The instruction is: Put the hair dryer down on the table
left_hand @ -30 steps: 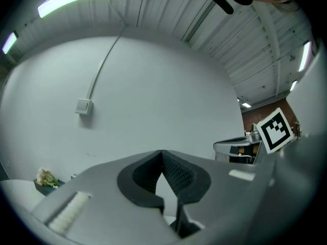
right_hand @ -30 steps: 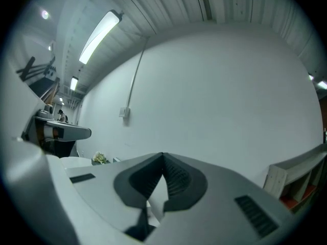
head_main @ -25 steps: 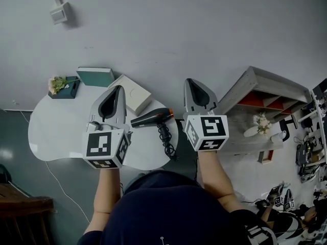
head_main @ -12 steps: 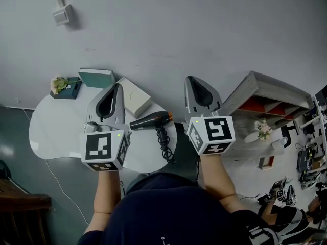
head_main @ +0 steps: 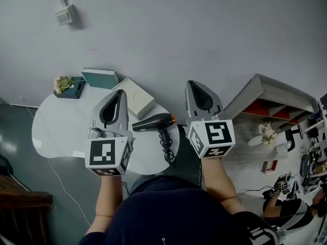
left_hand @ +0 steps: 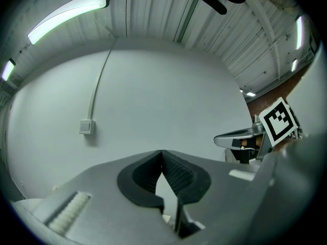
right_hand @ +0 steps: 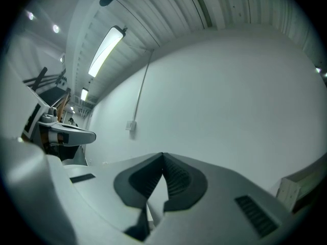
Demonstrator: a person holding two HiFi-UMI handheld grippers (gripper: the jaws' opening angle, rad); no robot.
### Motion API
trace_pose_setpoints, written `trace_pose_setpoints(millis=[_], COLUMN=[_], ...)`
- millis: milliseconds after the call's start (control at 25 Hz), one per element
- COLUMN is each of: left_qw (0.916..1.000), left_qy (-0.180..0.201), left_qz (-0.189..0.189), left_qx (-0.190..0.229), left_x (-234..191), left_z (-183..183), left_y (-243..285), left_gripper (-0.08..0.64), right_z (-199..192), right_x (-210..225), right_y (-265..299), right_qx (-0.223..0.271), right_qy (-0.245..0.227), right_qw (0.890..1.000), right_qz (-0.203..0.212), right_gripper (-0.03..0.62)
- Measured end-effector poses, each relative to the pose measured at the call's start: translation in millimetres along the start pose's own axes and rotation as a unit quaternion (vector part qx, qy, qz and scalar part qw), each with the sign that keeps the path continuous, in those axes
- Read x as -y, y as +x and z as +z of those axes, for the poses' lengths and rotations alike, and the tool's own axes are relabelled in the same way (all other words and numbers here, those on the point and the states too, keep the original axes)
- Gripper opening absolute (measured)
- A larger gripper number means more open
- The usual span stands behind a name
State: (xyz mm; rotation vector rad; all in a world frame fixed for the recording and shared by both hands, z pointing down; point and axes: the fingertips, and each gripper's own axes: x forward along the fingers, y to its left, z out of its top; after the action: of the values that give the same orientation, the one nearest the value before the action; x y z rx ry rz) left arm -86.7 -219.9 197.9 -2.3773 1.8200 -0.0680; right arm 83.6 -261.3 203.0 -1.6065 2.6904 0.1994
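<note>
The hair dryer (head_main: 152,122) lies on its side on the white table (head_main: 56,137), close to the rim at the table's 3 o'clock, with its orange-ringed end pointing toward 3 o'clock and its black cord (head_main: 168,148) bunched just off its 5 o'clock. No gripper touches it. The left gripper (head_main: 119,92) hangs at the dryer's 9 o'clock, over the tabletop. Its jaws are pressed together at the tips with nothing between them (its own view shows the dark ribbed pads (left_hand: 176,173) meeting against the bare wall). The right gripper (head_main: 193,83) sits at the dryer's 3 o'clock, past the table's rim as seen from above, and its jaws are likewise closed and empty, with the pads (right_hand: 174,180) meeting at the tip. A white box (head_main: 135,98) rests at the dryer's 11 o'clock. A teal book (head_main: 100,78) lies beyond it, and a small plant (head_main: 65,83) stands at 10 o'clock near the wall. A grey shelf unit (head_main: 265,93) stands well apart at 3 o'clock.
</note>
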Motion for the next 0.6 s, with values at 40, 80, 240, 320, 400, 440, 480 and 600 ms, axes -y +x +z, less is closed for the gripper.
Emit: trace_pose_setpoints(millis=[40,80,240,320,400,440,480,600], left_qw=[1.0000,1.0000,0.9999,0.9999,0.9999,0.9999,0.9999,0.9999], left_qy=[-0.002,-0.002,-0.007,-0.004,-0.004,-0.004,-0.005,-0.006], left_qz=[-0.001,-0.002,-0.007,-0.011,-0.013,-0.013,-0.012,-0.013], left_qx=[-0.001,-0.002,-0.009,-0.007,-0.006,-0.006,-0.006,-0.004], left_x=[-1,-1,-7,-11,-16,-19,-22,-31], left_z=[-1,-3,-7,-6,-6,-7,-8,-12], left_y=[0,-1,0,1,2,2,1,-3], left_gripper=[0.011,0.011,0.011,0.011,0.011,0.011,0.011,0.011], right_z=[-1,-2,-4,-2,1,2,2,-1], right_x=[-1,-2,-8,-11,-14,-17,-20,-32], right_y=[1,2,8,11,14,15,16,18], right_qx=[-0.001,-0.002,-0.008,-0.009,-0.008,-0.007,-0.006,-0.007], right_qy=[0.002,0.003,0.004,0.001,0.003,0.005,0.004,-0.006], right_qw=[1.000,1.000,1.000,1.000,1.000,1.000,1.000,1.000], right_qz=[-0.001,-0.002,-0.005,-0.006,-0.010,-0.011,-0.013,-0.016], right_gripper=[0.011,0.011,0.011,0.011,0.011,0.011,0.011,0.011])
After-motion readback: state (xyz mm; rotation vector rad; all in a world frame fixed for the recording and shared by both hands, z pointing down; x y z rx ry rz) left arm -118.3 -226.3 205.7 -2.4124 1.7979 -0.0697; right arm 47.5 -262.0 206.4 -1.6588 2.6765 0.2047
